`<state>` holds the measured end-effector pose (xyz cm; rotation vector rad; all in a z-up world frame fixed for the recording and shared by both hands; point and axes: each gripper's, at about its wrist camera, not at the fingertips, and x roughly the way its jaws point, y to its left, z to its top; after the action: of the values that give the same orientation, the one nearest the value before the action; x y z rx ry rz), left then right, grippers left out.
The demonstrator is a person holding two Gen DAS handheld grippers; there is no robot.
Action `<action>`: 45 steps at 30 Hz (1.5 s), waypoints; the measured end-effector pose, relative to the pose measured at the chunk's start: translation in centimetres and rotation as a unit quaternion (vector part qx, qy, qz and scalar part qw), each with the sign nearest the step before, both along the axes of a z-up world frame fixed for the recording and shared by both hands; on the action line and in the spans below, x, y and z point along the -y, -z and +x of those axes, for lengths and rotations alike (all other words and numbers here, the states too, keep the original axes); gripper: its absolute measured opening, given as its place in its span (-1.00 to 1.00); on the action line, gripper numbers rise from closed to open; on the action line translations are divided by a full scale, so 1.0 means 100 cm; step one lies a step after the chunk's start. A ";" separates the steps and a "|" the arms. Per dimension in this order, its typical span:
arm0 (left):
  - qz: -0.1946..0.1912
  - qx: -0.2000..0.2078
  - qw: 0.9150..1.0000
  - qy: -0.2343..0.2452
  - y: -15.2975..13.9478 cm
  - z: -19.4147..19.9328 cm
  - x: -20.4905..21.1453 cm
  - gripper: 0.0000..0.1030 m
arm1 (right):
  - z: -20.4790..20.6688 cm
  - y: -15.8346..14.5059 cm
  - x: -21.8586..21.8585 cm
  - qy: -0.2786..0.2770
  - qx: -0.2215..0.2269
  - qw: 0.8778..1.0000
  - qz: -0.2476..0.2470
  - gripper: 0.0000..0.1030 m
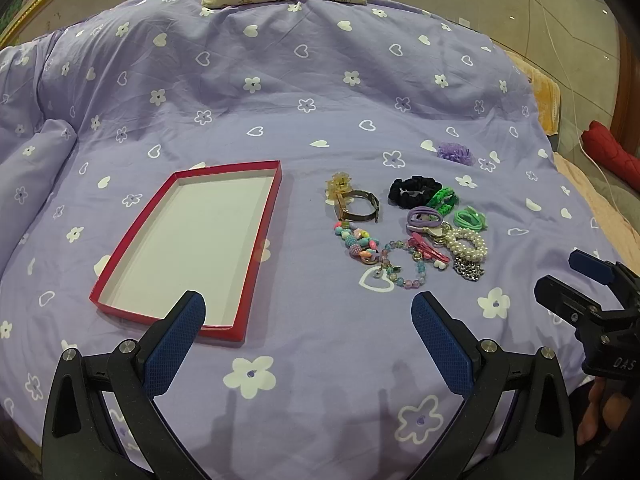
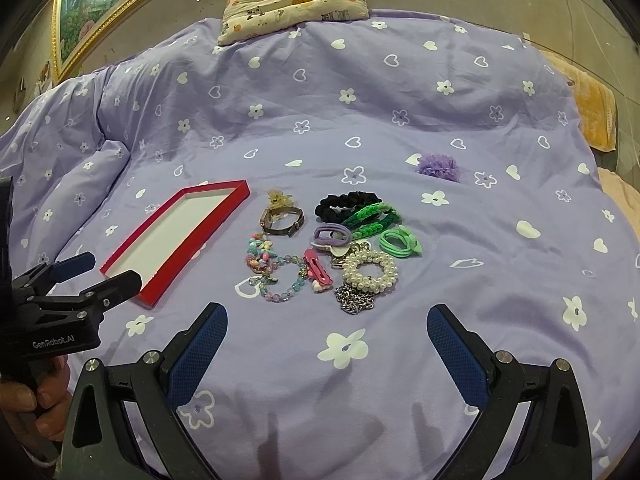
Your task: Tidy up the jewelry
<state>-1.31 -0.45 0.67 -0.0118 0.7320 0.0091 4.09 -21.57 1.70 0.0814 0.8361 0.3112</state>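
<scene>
Both pairs of fingers stood wide apart, holding nothing: the left gripper (image 1: 308, 316) near the empty red tray (image 1: 256, 240), the right gripper (image 2: 326, 330) facing the jewelry pile (image 2: 320, 252) just right of the tray. The pearl bracelet (image 2: 370, 274) looked light and stretchy, best pinched across its band; the chain (image 2: 354, 300) would probably slip.

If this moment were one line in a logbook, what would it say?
stage: start | left gripper: open, empty | right gripper: open, empty | red tray: empty | jewelry pile: on bedspread, beside tray
</scene>
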 end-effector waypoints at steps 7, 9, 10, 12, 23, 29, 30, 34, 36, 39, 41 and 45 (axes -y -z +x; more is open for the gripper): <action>-0.001 -0.002 1.000 0.002 -0.001 0.002 0.001 1.00 | 0.001 0.000 0.001 -0.001 -0.001 1.000 0.002 0.96; -0.001 -0.002 1.000 0.003 -0.001 0.003 0.002 1.00 | 0.001 0.000 0.001 -0.001 -0.001 1.000 0.002 0.96; -0.001 -0.002 1.000 0.002 0.000 0.003 0.002 1.00 | 0.001 0.000 0.001 -0.001 -0.001 1.000 0.003 0.96; -0.002 -0.003 1.000 0.003 0.000 0.003 0.002 1.00 | 0.002 0.001 0.002 -0.001 -0.002 1.000 0.004 0.96; -0.008 -0.015 1.000 0.007 0.008 0.015 0.003 1.00 | 0.005 0.004 0.004 0.001 -0.005 1.000 0.009 0.96; -0.018 -0.025 0.999 0.010 0.012 0.026 0.000 1.00 | 0.013 0.009 0.008 0.004 -0.014 1.000 0.015 0.96; -0.021 -0.028 0.999 0.012 0.012 0.028 0.000 1.00 | 0.014 0.010 0.009 0.005 -0.015 1.000 0.016 0.96; -0.024 -0.037 0.999 0.014 0.014 0.040 -0.001 1.00 | 0.023 0.014 0.015 0.008 -0.022 0.999 0.026 0.93; -0.028 -0.043 0.999 0.015 0.014 0.049 -0.003 1.00 | 0.029 0.015 0.018 0.010 -0.024 0.999 0.031 0.93; -0.034 -0.050 0.998 0.016 0.014 0.064 -0.004 1.00 | 0.041 0.016 0.022 0.011 -0.026 0.999 0.036 0.93; -0.034 -0.052 0.998 0.015 0.013 0.076 -0.005 1.00 | 0.049 0.017 0.025 0.013 -0.026 0.999 0.039 0.92; -0.037 -0.060 0.997 0.017 0.014 0.101 -0.006 1.00 | 0.074 0.019 0.028 0.017 -0.030 0.998 0.046 0.77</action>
<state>8.79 0.15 -0.68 -0.0697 0.8521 -0.0505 11.49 -24.41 -0.20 0.1908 0.8788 0.3157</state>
